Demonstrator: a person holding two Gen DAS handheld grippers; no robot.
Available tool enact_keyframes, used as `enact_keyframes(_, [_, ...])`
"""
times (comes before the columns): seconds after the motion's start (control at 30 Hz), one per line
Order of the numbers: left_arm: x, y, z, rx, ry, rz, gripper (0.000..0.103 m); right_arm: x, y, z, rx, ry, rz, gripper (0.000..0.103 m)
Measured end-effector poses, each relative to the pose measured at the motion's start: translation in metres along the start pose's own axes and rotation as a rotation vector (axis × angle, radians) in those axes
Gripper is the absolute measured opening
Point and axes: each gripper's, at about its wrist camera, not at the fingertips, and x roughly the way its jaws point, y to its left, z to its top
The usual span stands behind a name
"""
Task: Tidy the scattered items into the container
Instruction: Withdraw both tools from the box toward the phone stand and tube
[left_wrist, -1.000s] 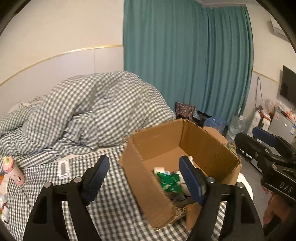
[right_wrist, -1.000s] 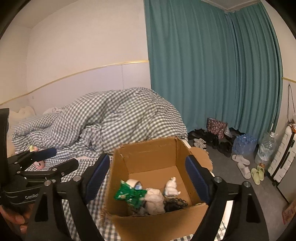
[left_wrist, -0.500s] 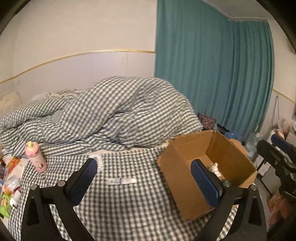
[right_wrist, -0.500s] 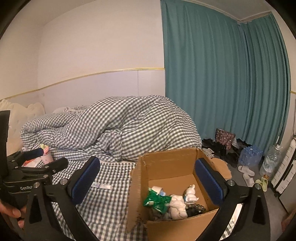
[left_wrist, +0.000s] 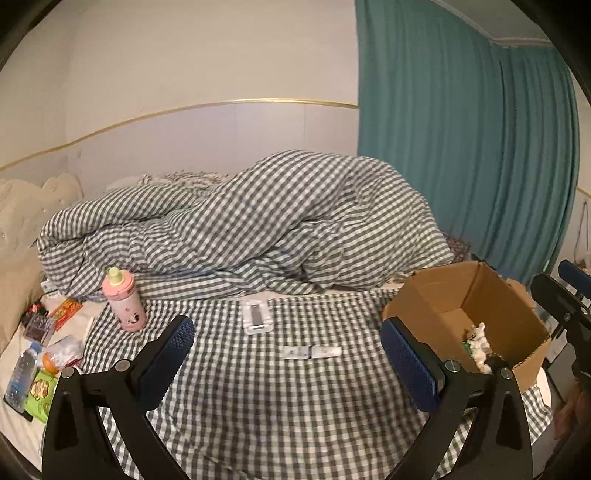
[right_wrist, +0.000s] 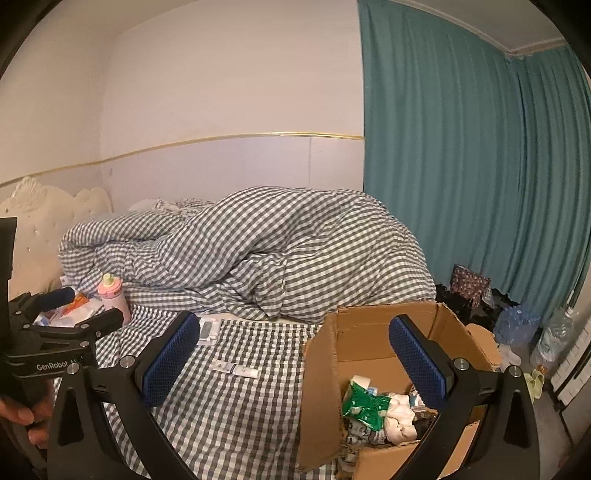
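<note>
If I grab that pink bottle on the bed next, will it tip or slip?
The pink bottle stands upright on soft checked bedding, so a nudge could probably topple it. Its rounded body may roll afterwards. It looks like rigid plastic, likely firm between the pads.

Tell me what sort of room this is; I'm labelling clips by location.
A bedroom, most likely. A bed with a rumpled checked duvet and a padded headboard fills the view, and teal curtains hang floor-length beside it.
</note>
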Motion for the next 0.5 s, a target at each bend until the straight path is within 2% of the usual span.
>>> enact_keyframes(0.5, [0.025, 0.034, -0.015, -0.034, 0.052, 0.023, 0.103, 0.034, 0.023, -0.003, -0.030, 0.047, 0.020, 0.103])
